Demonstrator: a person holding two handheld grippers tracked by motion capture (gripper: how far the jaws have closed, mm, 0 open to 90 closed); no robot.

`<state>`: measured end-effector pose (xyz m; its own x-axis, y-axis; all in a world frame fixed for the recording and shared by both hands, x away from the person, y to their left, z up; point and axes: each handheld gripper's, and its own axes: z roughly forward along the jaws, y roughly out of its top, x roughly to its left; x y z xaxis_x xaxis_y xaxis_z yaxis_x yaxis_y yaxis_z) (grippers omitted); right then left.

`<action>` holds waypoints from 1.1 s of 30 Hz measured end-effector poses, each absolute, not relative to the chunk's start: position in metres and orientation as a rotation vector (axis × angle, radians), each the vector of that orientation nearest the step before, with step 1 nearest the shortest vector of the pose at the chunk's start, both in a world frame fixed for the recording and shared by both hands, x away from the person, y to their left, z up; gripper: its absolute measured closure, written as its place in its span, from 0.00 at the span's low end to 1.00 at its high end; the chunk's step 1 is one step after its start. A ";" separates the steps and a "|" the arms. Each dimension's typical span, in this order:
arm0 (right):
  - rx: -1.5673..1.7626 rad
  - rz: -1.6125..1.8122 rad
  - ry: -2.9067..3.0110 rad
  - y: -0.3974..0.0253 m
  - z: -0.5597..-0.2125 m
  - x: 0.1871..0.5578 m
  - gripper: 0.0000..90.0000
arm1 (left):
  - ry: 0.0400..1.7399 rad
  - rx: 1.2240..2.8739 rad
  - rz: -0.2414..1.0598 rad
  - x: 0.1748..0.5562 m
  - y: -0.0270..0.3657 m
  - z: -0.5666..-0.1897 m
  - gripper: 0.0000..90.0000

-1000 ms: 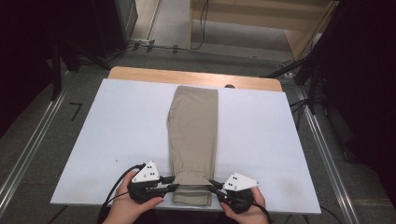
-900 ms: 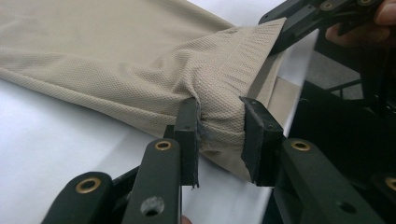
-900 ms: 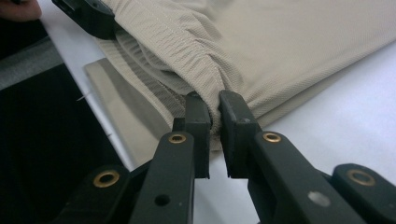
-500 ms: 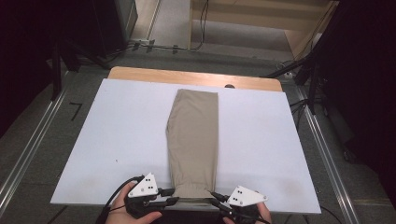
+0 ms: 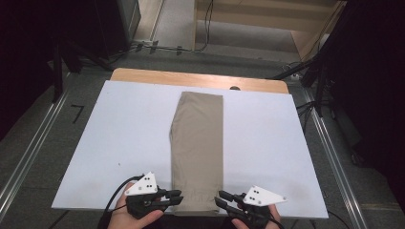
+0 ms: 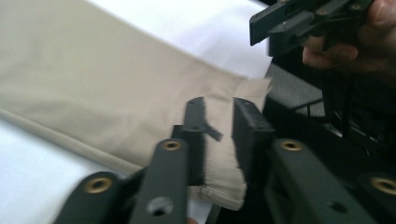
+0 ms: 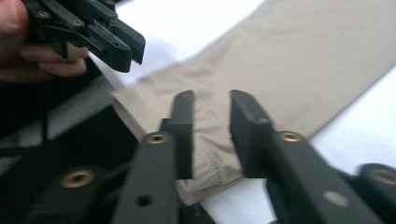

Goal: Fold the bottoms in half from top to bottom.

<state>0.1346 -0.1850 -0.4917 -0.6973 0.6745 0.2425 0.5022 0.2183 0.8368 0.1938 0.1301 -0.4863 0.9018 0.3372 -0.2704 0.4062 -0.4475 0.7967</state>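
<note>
Folded khaki trousers [image 5: 198, 143] lie lengthwise down the middle of the white table top [image 5: 119, 143], their near end hanging slightly over the front edge. My left gripper [image 5: 177, 196] is at the near left corner of the cloth, my right gripper [image 5: 221, 197] at the near right corner. In the left gripper view the jaws [image 6: 217, 105] stand apart with the trousers' corner [image 6: 219, 168] lying between them. The right gripper view shows its jaws [image 7: 210, 95] likewise apart over the hem [image 7: 205, 154]. Each of these views shows the other gripper farther off.
A wooden strip [image 5: 191, 78] borders the table's far edge. Metal rails [image 5: 28, 157] run along both sides, with dark floor, stands and cables [image 5: 305, 67] beyond. Bare white surface lies left and right of the trousers.
Both grippers and the trousers' near end slid toward the table's front edge; the whole garment shifted slightly nearer. The jaws now stand apart around the corners.
</note>
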 end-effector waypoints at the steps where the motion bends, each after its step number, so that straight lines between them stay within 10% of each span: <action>1: 1.129 1.456 2.325 -0.181 -0.496 0.137 0.84 | 0.537 2.097 -0.089 0.195 0.128 -0.491 0.90; 11: 1.154 1.288 2.443 -0.179 -0.522 0.144 0.89 | 0.582 2.144 -0.153 0.198 0.134 -0.504 0.87; 20: 1.151 1.376 2.398 -0.201 -0.513 0.142 0.49 | 0.589 2.055 -0.060 0.202 0.146 -0.487 0.33; 33: 1.107 1.422 2.323 -0.207 -0.490 0.175 0.13 | 0.591 1.976 -0.027 0.237 0.151 -0.461 0.13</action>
<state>0.1751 -0.2067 -0.4905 -0.6992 0.6857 0.2024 0.4921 0.2562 0.8320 0.2368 0.1514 -0.4607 0.8789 0.3926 -0.2708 0.4156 -0.3518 0.8388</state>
